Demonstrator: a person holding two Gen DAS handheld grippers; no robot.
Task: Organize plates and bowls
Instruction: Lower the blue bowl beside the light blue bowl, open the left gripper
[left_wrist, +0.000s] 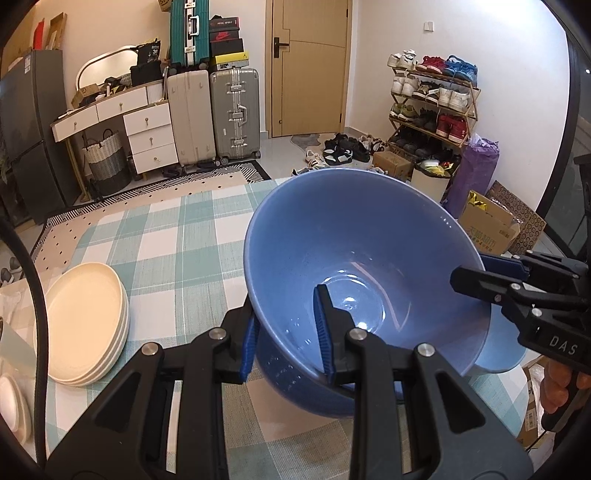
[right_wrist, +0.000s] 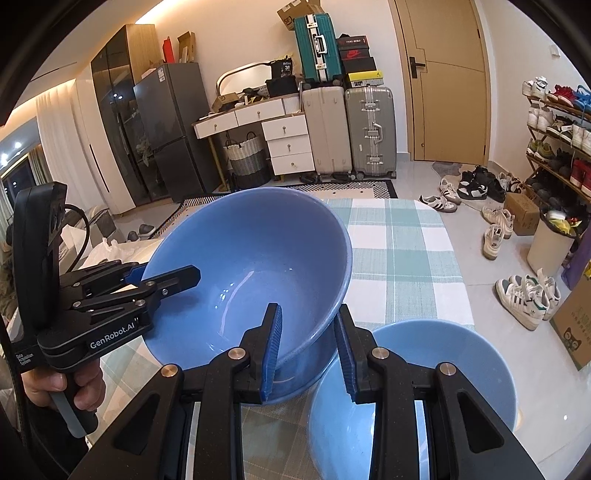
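A large blue bowl (left_wrist: 354, 258) is held tilted above the checked tablecloth (left_wrist: 177, 236). My left gripper (left_wrist: 286, 332) straddles its near rim, one finger inside and one outside. My right gripper (right_wrist: 308, 347) straddles the opposite rim (right_wrist: 332, 306) of the same bowl (right_wrist: 251, 266). The jaws of both stand apart around the wall, and I cannot tell if they clamp it. A second, lighter blue bowl (right_wrist: 443, 369) sits on the table under my right gripper. A stack of cream plates (left_wrist: 85, 317) lies at the left.
Small white dishes (left_wrist: 11, 398) sit at the far left table edge. Beyond the table are suitcases (left_wrist: 214, 114), a white dresser (left_wrist: 140, 122), a shoe rack (left_wrist: 432, 99), loose shoes on the floor (right_wrist: 524, 295) and cardboard boxes (left_wrist: 491, 225).
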